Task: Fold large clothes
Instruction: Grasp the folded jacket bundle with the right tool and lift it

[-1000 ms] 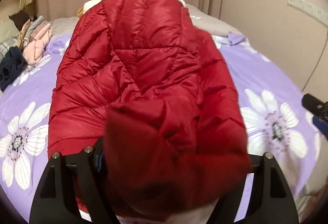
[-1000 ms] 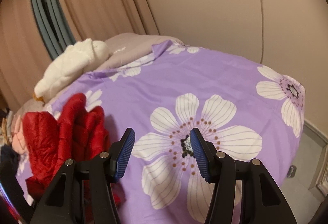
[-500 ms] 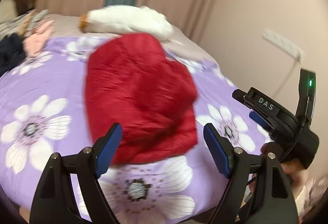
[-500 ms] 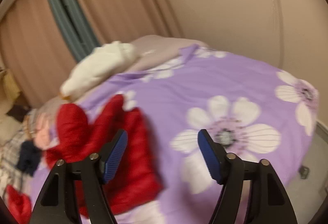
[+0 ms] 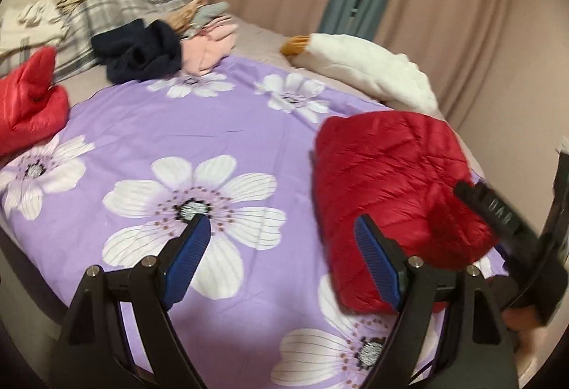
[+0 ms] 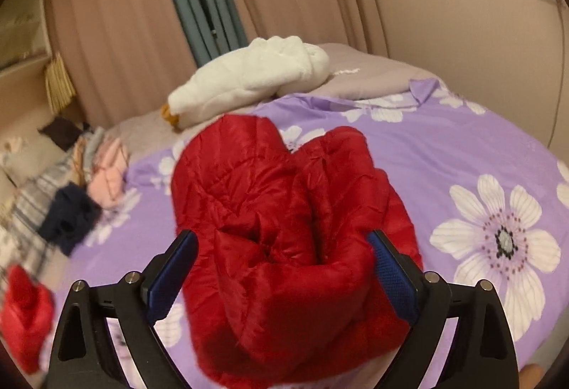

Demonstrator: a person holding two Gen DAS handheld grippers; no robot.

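A folded red puffer jacket [image 5: 391, 182] lies on the purple flowered bedspread [image 5: 199, 129] at the right in the left wrist view. My left gripper [image 5: 281, 257] is open and empty, hovering left of the jacket. My right gripper [image 6: 284, 268] is open wide, with the near end of the folded jacket [image 6: 284, 229] bulging between its blue pads [image 6: 391, 278]; the jaws are not closed on it. The right gripper also shows in the left wrist view [image 5: 498, 214] at the jacket's right edge.
A second red garment [image 5: 28, 104] lies at the bed's left edge. A pile of dark blue, pink and plaid clothes [image 5: 149, 47] sits at the back left. A white plush goose [image 6: 256, 76] lies by the curtains. A wall is on the right.
My left gripper let go of the jacket, opened and swung left. My right gripper moved left onto the jacket, whose end now sits between its open jaws.
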